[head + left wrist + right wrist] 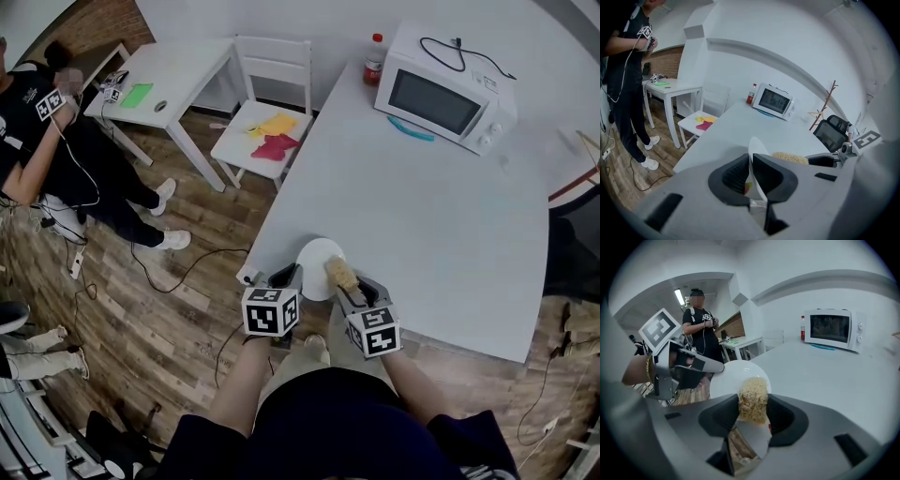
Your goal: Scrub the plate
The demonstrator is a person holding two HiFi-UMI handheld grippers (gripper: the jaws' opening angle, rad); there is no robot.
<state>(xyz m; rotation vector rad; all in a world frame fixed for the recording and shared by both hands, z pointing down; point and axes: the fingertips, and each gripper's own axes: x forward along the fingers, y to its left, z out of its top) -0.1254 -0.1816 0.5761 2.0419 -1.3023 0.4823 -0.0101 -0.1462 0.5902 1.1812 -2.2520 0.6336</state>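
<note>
The left hand-held gripper (286, 277) is clamped on the rim of the white plate (316, 261) and holds it tilted on edge at the near edge of the bench (431, 216). The right hand-held gripper (348, 287) is closed on a straw-coloured scrubber (340, 273), whose tip is at the plate's face; whether it touches I cannot tell. Well apart, at the bench's far end, stand a microwave (443, 87) and a bottle (373, 60).
</note>
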